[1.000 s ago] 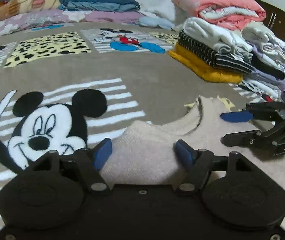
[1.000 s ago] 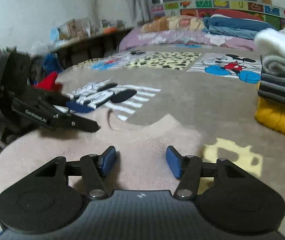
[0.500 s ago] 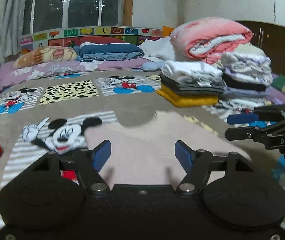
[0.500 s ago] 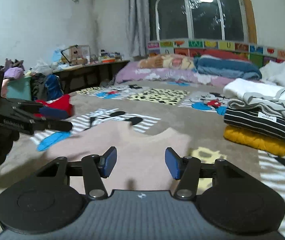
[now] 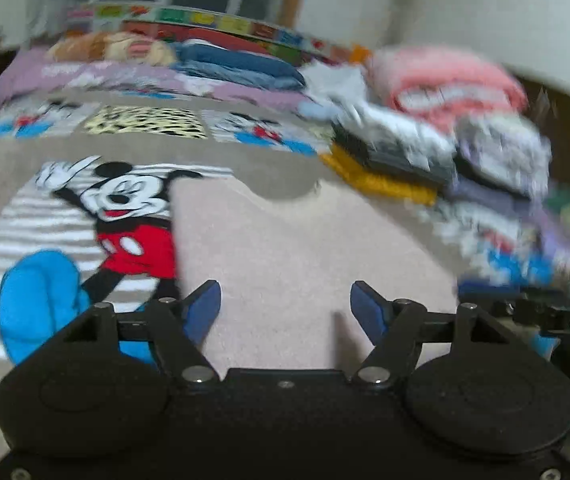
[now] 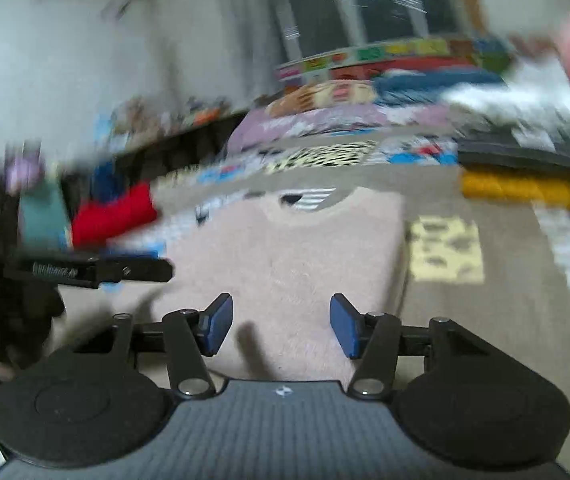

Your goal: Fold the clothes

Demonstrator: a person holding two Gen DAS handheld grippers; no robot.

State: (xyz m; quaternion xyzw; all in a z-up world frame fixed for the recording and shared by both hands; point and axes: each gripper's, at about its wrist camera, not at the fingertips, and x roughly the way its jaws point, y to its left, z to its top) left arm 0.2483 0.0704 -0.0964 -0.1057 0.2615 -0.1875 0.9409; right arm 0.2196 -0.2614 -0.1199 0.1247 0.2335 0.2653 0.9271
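Observation:
A pale beige sweater lies flat on the Mickey Mouse blanket, collar toward the far side. My left gripper hovers open over the sweater's near part, with nothing between its blue pads. In the right wrist view the same sweater stretches ahead. My right gripper is open above it and holds nothing. Each gripper shows in the other's view: the right gripper at the right edge, the left gripper at the left. Both views are blurred.
Stacks of folded clothes and a pink blanket stand on the bed's right side, with a yellow garment at the bottom of one stack. A red garment lies at the left. Pillows and bedding line the far end.
Both grippers have drawn back from the sweater's collar and shoulders toward its near end, so more of the sweater now shows ahead. Both stay open and empty.

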